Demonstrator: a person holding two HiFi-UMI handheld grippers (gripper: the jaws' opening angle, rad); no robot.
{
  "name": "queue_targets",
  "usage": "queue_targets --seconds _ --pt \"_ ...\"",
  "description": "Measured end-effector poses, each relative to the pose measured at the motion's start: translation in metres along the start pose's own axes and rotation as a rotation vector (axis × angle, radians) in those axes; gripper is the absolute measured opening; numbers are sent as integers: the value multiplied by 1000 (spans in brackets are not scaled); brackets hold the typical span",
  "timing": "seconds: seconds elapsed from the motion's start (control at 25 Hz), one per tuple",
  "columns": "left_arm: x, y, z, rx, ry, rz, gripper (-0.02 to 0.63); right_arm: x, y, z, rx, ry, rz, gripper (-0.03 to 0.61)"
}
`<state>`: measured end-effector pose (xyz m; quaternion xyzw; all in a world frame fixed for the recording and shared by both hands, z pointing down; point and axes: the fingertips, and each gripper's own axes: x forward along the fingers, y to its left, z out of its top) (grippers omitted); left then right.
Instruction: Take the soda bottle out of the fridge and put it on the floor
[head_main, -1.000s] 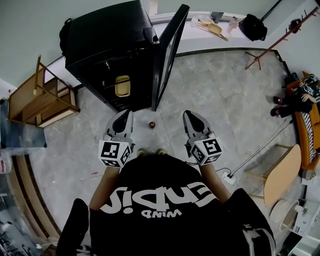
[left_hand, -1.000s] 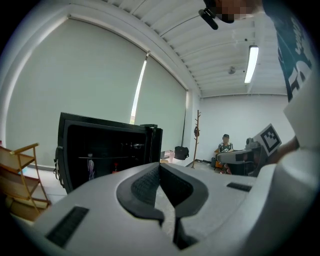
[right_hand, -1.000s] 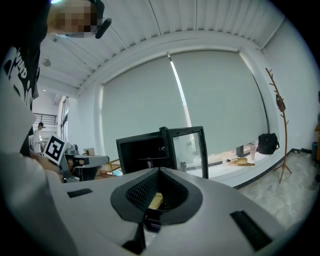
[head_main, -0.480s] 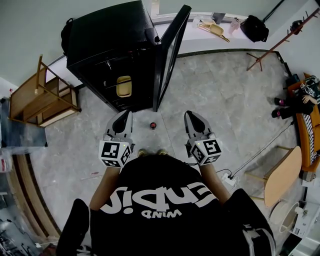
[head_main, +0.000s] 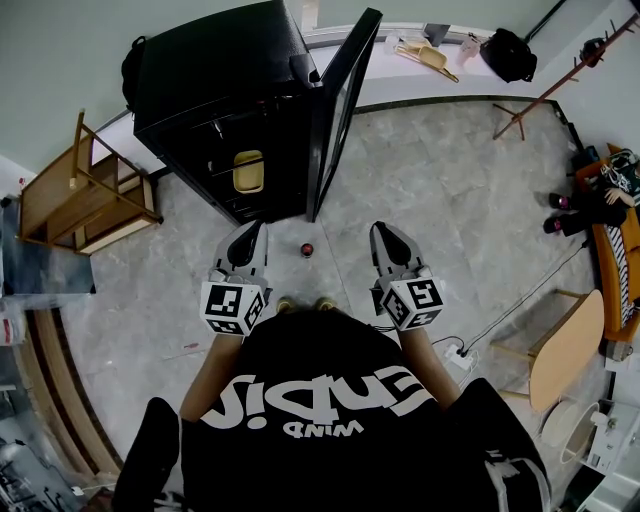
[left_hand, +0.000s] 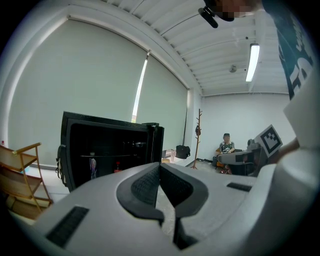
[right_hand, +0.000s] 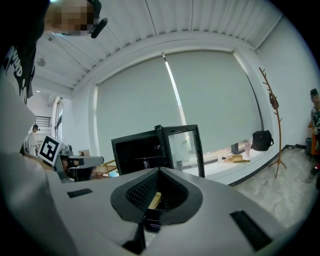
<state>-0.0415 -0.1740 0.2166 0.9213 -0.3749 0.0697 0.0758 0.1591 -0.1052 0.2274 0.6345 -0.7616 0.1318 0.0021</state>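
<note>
Grey floor carries the small red-capped soda bottle; left gripper and right gripper jaws clenched empty.

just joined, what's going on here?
A person stands facing the open black fridge with a hand-held gripper in each hand. The left hand-held gripper and right hand-held gripper are both shut and empty. A small red-capped thing, likely the soda bottle, stands on the floor between them, by the fridge door. The task looks done.
</note>
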Motion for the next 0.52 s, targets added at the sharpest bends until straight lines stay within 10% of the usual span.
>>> queue_targets --seconds 0.52 --pt "-8 3 -6 -7 11 6 8 -2 8 -6 -4 10 -4 23"
